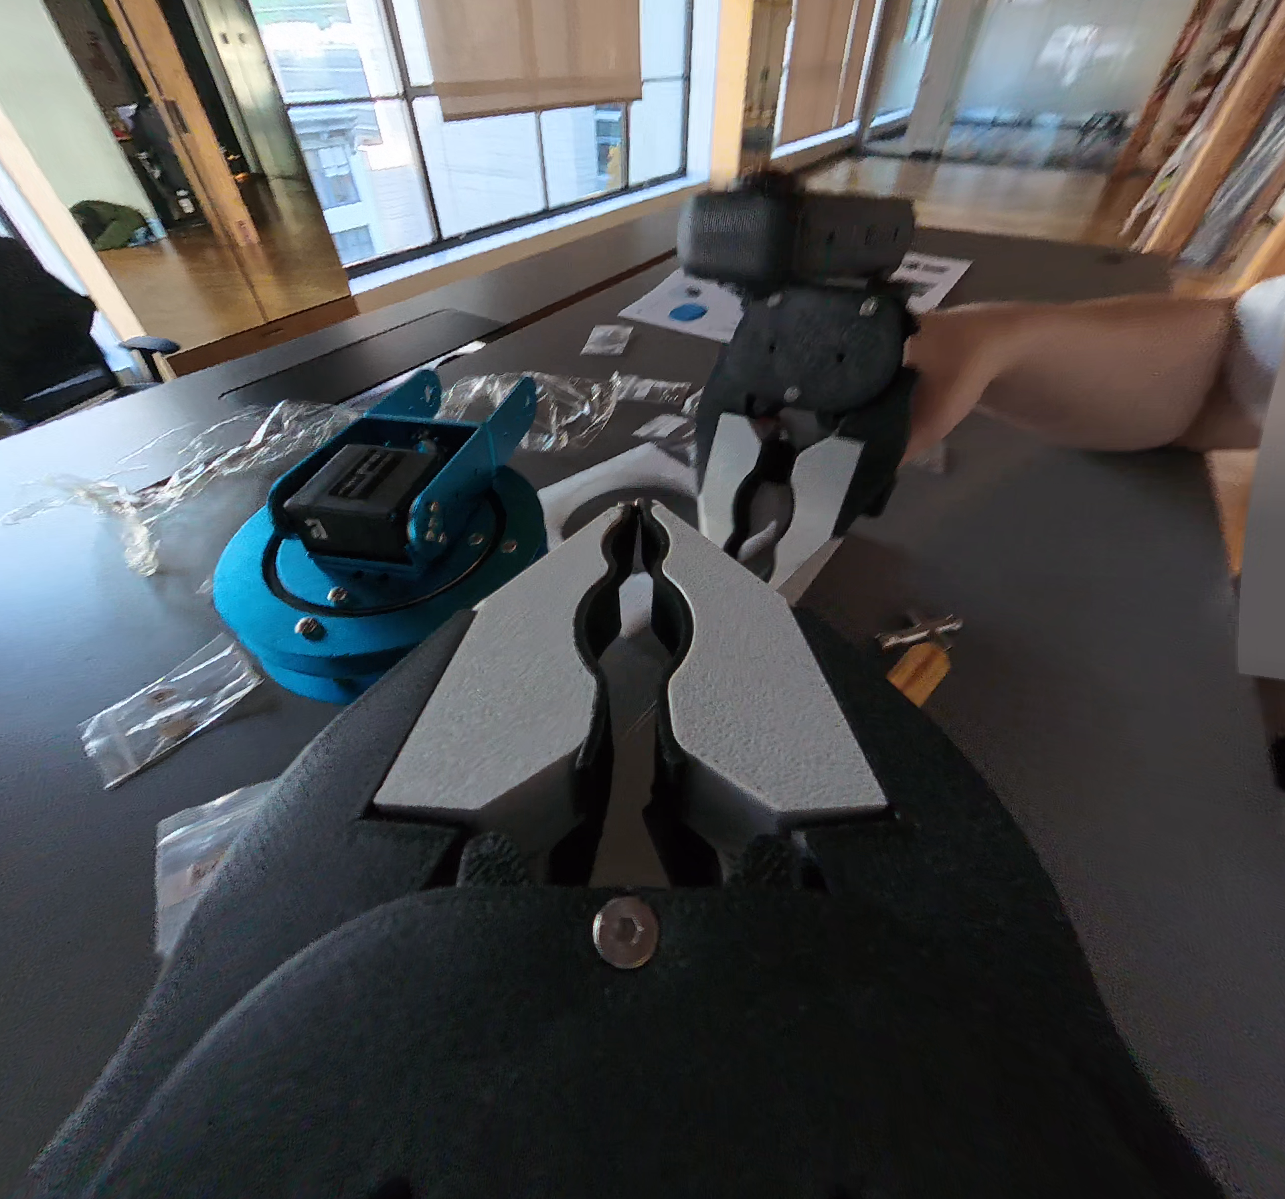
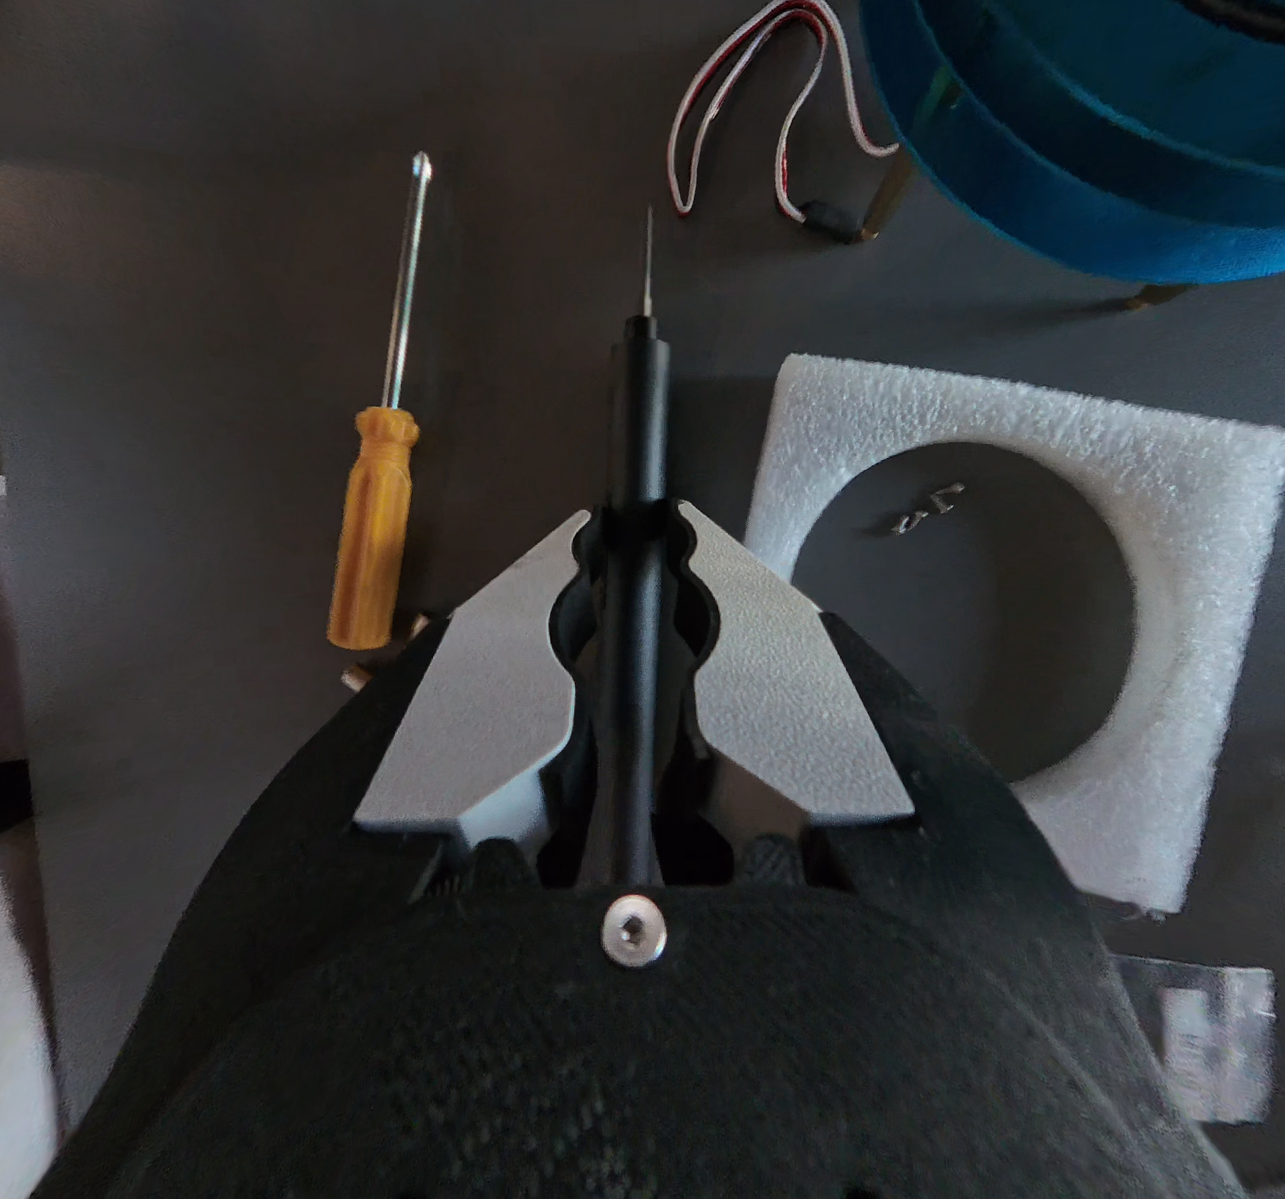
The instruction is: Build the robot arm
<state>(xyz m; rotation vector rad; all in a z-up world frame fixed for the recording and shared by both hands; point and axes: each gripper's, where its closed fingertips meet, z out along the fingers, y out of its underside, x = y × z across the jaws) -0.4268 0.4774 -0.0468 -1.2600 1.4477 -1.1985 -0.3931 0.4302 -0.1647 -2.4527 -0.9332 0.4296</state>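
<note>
1. Right tool: clamped on a slim black precision screwdriver. The driver's long axis runs straight along the tool's fingers, and its fine bit projects forward past the tips, above the dark tabletop
2. Left of the right tool: a yellow-handled screwdriver lies flat on the tabletop, roughly parallel to the held driver, with its tip pointing forward
3. Right of the right tool: a white foam square with a round cut-out. A few small screws lie inside the cut-out
4. Ahead and to the right: a looped red-and-white cable, then the blue round base assembly
5. Left tool: fingers drawn together at the tips. A tiny metallic item appears pinched there; what it is cannot be determined
6. Left of the left tool: the blue assembly carries a black servo in a bracket. It is the nearest part to this tool
7. Beyond the left tool: the right tool points downward, with crumpled clear plastic wrap farther off
</note>
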